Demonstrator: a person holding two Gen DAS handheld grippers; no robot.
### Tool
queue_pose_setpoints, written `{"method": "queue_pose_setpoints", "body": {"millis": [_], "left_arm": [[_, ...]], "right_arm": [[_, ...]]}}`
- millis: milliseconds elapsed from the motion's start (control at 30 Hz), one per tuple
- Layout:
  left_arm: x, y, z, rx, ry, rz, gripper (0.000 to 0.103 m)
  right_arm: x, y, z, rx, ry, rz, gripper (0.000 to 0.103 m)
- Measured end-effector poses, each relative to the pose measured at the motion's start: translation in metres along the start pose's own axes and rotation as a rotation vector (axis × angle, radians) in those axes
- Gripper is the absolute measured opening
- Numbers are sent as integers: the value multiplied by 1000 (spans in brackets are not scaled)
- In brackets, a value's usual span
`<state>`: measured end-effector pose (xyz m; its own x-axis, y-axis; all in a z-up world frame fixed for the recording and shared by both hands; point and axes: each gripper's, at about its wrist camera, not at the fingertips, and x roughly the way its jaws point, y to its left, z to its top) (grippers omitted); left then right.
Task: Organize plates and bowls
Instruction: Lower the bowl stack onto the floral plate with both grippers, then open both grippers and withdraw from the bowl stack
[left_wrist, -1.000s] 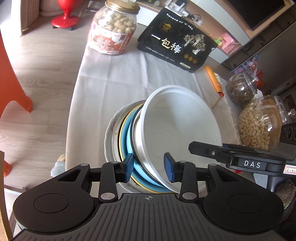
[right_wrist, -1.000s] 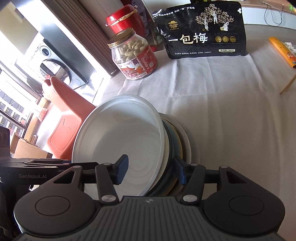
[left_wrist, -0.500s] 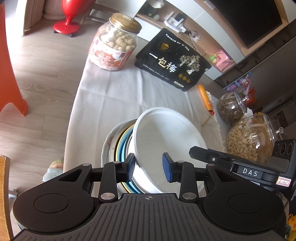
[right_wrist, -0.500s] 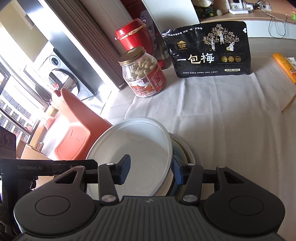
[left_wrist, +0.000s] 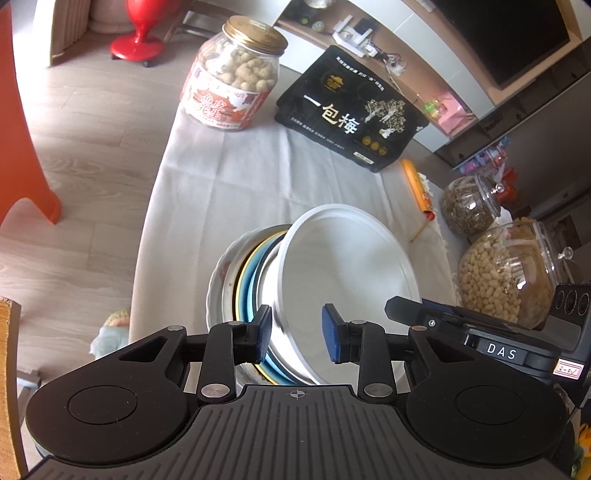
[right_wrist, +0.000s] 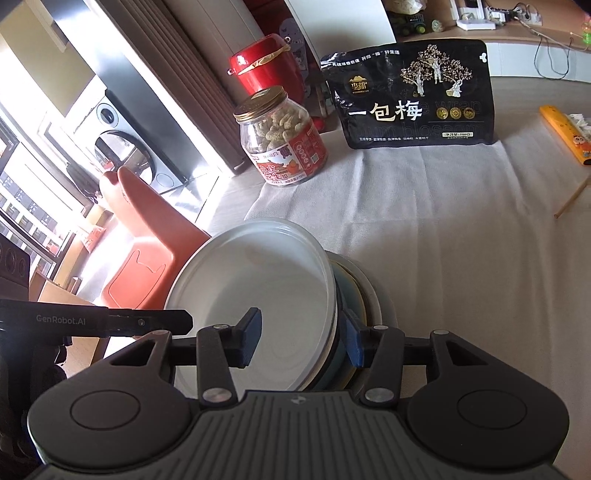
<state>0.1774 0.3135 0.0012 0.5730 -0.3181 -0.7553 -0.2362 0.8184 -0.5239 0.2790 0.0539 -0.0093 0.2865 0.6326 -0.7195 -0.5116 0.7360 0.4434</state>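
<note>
Stack: nested plates and bowls (left_wrist: 236, 280) on white tablecloth (left_wrist: 229, 192), directly ahead of both grippers.
Top piece: broad white round bowl (left_wrist: 347, 266), tilted.
Left gripper (left_wrist: 297, 334): jaws closing astride its near-left rim; contact unclear.
Right gripper (right_wrist: 301, 338): jaws closing astride the opposite rim; contact unclear.

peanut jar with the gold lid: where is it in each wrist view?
Left wrist: peanut jar top, left of centre, at the tablecloth's far end.
Right wrist: peanut jar upper middle, left of centre.
Shared landmark: black snack bag, right of the jar in both.
</note>
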Motion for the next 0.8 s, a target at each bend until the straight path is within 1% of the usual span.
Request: {"method": "queue_pose_setpoints", "body": {"millis": [267, 433, 667, 800], "left_arm": [[-10, 5, 2, -35, -31, -17, 31], [-9, 6, 1, -34, -44, 20, 29], [0, 12, 1, -51, -34, 37, 28], [3, 15, 2, -60, -39, 38, 30]], "right_arm": [[-9, -4, -2, 3, -33, -6, 48], [-10, -10, -4, 1, -52, -37, 48], [-9, -25, -5, 29, -55, -62, 48], [-7, -29, -4, 40, -55, -57, 48]]}}
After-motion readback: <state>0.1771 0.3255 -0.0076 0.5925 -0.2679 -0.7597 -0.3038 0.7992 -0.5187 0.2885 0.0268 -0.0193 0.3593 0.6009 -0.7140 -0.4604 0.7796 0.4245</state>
